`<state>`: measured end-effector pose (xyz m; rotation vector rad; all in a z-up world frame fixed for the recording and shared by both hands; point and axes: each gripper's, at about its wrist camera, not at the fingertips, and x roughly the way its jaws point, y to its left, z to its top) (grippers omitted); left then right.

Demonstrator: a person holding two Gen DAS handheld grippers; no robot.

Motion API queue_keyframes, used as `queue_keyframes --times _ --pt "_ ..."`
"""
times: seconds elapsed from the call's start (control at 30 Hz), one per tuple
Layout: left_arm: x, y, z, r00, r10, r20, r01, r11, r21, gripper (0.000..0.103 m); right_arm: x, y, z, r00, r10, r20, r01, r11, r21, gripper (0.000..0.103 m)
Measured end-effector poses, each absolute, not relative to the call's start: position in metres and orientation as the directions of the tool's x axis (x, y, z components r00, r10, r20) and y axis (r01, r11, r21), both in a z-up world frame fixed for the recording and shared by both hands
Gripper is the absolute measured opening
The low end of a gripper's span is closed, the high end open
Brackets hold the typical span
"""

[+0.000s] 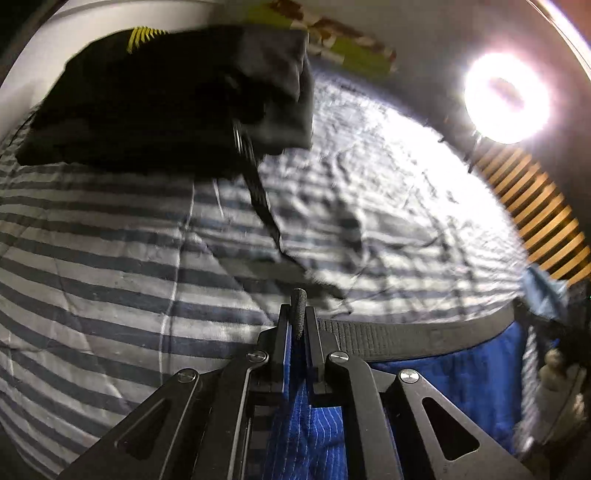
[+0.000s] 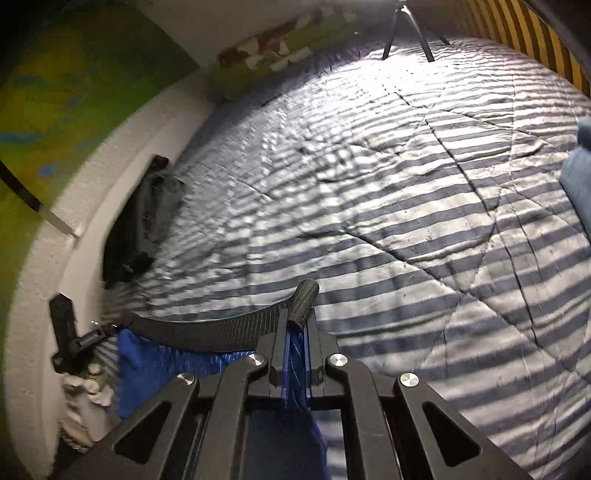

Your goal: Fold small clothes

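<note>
A pair of blue pinstriped shorts (image 1: 461, 373) with a dark elastic waistband (image 1: 406, 334) hangs stretched between my two grippers above a striped quilt (image 1: 110, 258). My left gripper (image 1: 298, 314) is shut on one end of the waistband, whose folded edge pokes up between the fingers. In the right wrist view my right gripper (image 2: 298, 317) is shut on the other end of the waistband (image 2: 207, 332), and the blue shorts (image 2: 147, 369) hang down to its left. A folded black garment (image 1: 166, 99) with yellow stitching lies on the quilt ahead of the left gripper.
The blue-and-white striped quilt (image 2: 406, 221) covers the bed. A dark pile of clothes (image 2: 140, 221) lies along the white wall (image 2: 55, 277). A bright ring lamp (image 1: 506, 96) on a tripod (image 2: 406, 29) stands at the far edge. Light blue cloth (image 2: 580, 173) lies at the right.
</note>
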<state>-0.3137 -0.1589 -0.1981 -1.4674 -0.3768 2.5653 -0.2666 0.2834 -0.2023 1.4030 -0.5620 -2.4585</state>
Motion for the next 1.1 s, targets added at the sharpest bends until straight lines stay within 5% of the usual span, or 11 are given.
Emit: queue_keyframes --times 0.1,0.23,0.57,0.67,0.93,1.1 --pt "-0.313 -0.159 -0.193 -0.497 0.191 -0.846 0.021 -0.973 -0.232 0.028 -0.275 0.282 -0.212 -0.439 -0.375 -0.816 -0.005 -0.907 0.420 0.010" --pt "-0.292 -0.162 -0.156 -0.568 0.134 -0.812 0.027 -0.983 -0.180 0.030 -0.256 0.309 -0.194 -0.484 -0.393 -0.782 -0.041 -0.882 0.469 0.023" --pt "-0.208 -0.049 -0.095 -0.578 0.302 -0.758 -0.308 -0.941 -0.140 0.036 -0.138 0.327 -0.198 -0.389 -0.531 -0.753 -0.006 -0.816 0.578 0.023" --pt "-0.184 0.004 -0.103 -0.531 0.372 -0.761 -0.397 -0.903 -0.164 0.051 -0.117 0.325 -0.206 -0.377 -0.542 -0.751 -0.021 -0.806 0.592 0.023" --pt "-0.135 0.171 -0.146 -0.339 0.451 -0.826 -0.637 -0.756 -0.152 0.062 -0.083 0.367 -0.184 -0.474 -0.524 -0.708 -0.083 -0.774 0.628 0.024" --pt "-0.139 0.229 -0.177 -0.316 0.369 -0.874 -0.638 -0.764 -0.092 0.067 -0.077 0.389 -0.172 -0.522 -0.506 -0.687 -0.106 -0.761 0.641 0.031"
